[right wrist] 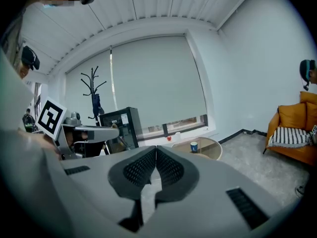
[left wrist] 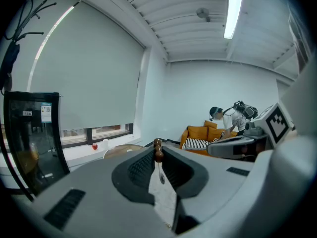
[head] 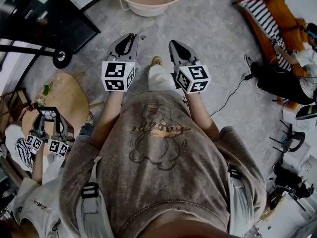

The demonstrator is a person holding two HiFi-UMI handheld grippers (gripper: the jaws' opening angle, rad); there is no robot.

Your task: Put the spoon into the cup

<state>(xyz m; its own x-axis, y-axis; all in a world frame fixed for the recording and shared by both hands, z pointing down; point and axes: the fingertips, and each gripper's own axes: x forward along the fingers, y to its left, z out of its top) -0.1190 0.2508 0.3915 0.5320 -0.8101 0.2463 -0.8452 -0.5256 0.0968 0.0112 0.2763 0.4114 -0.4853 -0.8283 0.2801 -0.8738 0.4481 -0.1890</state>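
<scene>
My left gripper is shut on a small spoon. The spoon's brown beaded handle end sticks up past the jaw tips and its thin metal part hangs down between the pads. My right gripper is shut with nothing in it. In the head view both grippers are held out in front of my chest, the left gripper beside the right gripper, above grey floor. A blue cup stands on a round table some way ahead in the right gripper view.
The round table lies ahead of both grippers. A black glass cabinet stands at the left. An orange sofa with a seated person is at the right. Another person with grippers works at a wooden table on my left.
</scene>
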